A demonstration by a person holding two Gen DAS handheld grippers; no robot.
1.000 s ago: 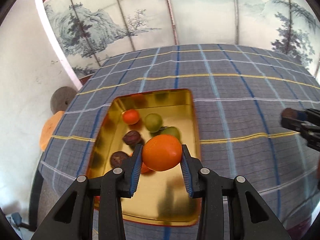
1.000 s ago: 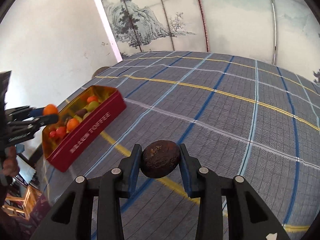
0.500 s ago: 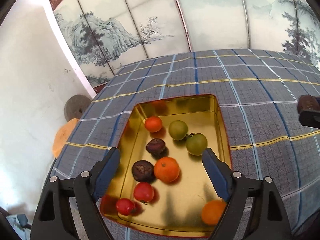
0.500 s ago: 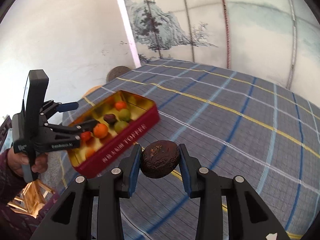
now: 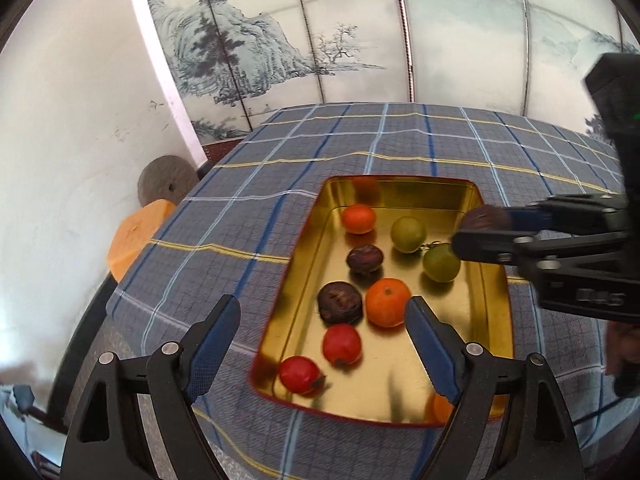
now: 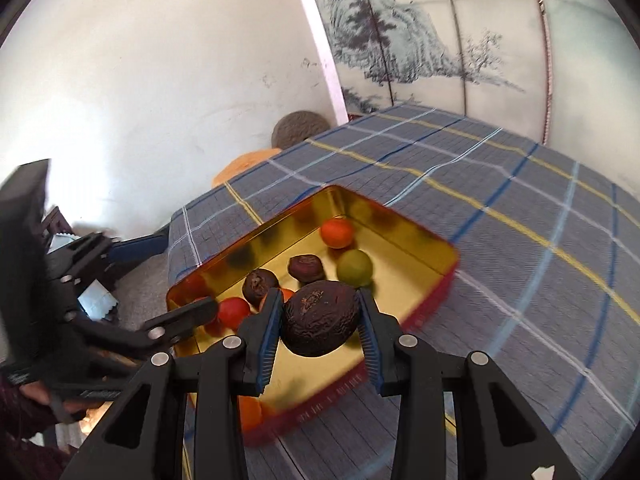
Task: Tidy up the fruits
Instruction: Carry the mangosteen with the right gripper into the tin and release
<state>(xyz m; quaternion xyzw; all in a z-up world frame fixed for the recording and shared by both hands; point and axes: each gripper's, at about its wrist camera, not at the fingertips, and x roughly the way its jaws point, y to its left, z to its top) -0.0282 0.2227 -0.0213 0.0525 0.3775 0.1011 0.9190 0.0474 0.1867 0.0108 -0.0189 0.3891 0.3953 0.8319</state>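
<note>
A red tin with a gold inside [image 5: 400,188] [image 6: 404,220] sits on the checked tablecloth and holds several fruits: oranges [image 5: 388,302], green ones [image 5: 408,234], red ones [image 5: 342,344] and dark wrinkled ones [image 5: 340,302]. My left gripper [image 5: 320,340] is open and empty above the tin's near left part. My right gripper [image 6: 320,320] is shut on a dark wrinkled fruit [image 6: 320,318] and holds it over the tin's near edge; it also shows in the left wrist view [image 5: 484,220] at the tin's right rim.
The blue-grey checked tablecloth [image 5: 400,140] stretches behind and right of the tin. Its left edge drops off near an orange stool [image 5: 136,236] and a round stone [image 5: 164,184] by the white wall. A painted screen [image 5: 360,32] stands behind.
My left gripper let go of the orange, which now lies in the tin, and opened wide. My right gripper has carried the dark fruit leftward over the tin.
</note>
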